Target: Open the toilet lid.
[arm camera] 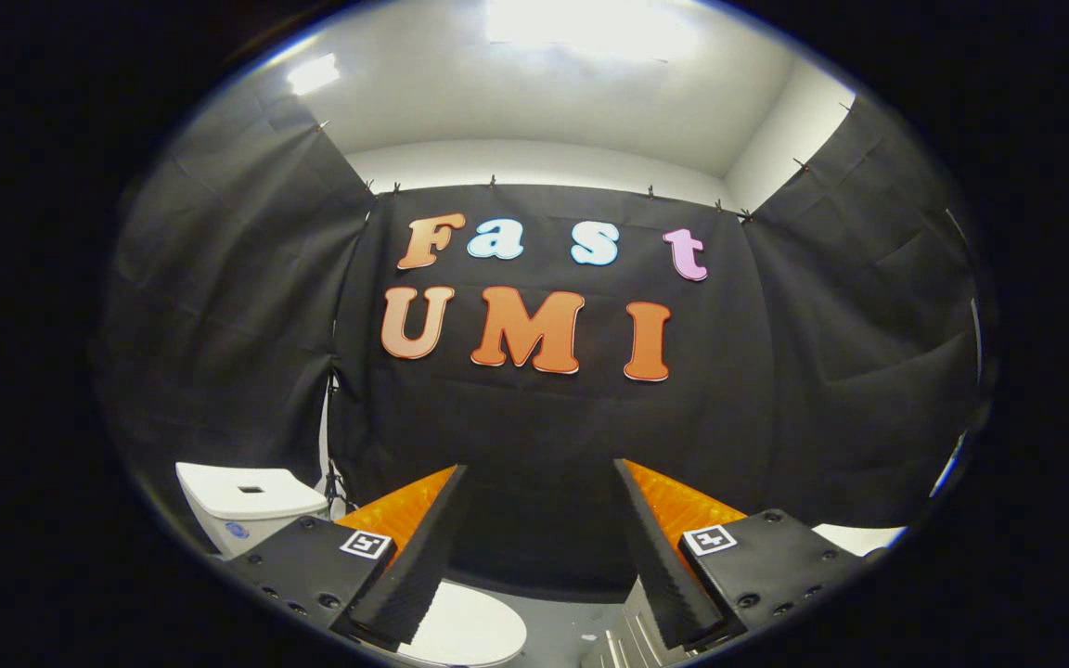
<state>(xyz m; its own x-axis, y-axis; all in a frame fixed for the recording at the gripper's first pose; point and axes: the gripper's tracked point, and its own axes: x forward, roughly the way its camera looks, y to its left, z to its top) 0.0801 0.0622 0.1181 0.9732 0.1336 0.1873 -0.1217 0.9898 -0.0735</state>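
The toilet lid (465, 626) lies closed and flat, low beneath the left finger, with the white cistern (242, 506) standing behind it, off to the left of the fingers. The gripper (539, 515) hangs above, its jaws spread wide apart, gripping nothing. Between and beyond the fingers hangs the booth's black cloth wall (534, 436).
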